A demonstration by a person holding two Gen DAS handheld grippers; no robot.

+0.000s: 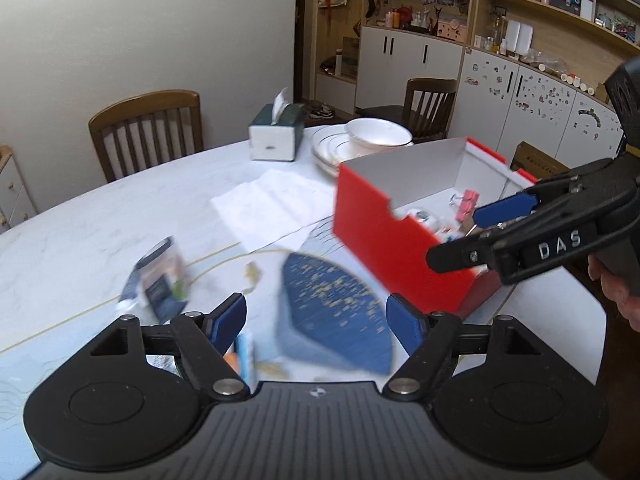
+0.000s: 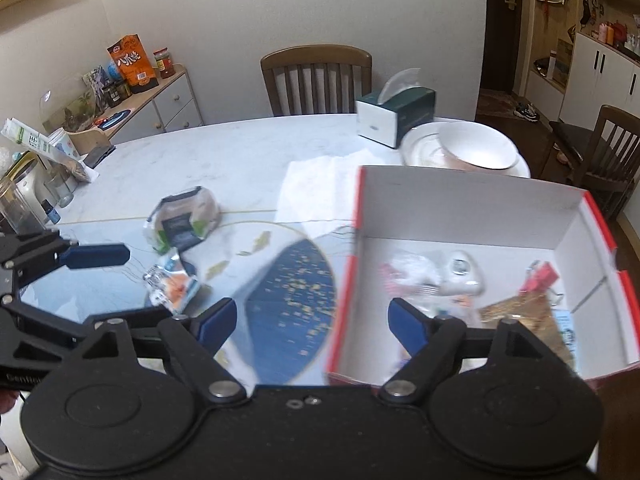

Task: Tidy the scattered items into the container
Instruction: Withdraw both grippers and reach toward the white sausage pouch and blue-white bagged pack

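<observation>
White marble tabletop is carrying two light, crinkly packets (image 2: 182, 220) left of the box (image 2: 472, 216), each wanting a pinch at its edge, both grippers (image 1: 316, 320) (image 2: 312, 322) hanging wide and empty.

Right gripper (image 1: 484, 232) arm: white raised letters "DAS".
Left gripper (image 2: 100, 280) body: part of a word, "Gen", the rest cut off.
Orange snack bag (image 2: 132, 64) on the sideboard: large Chinese characters, too small to read surely.
</observation>
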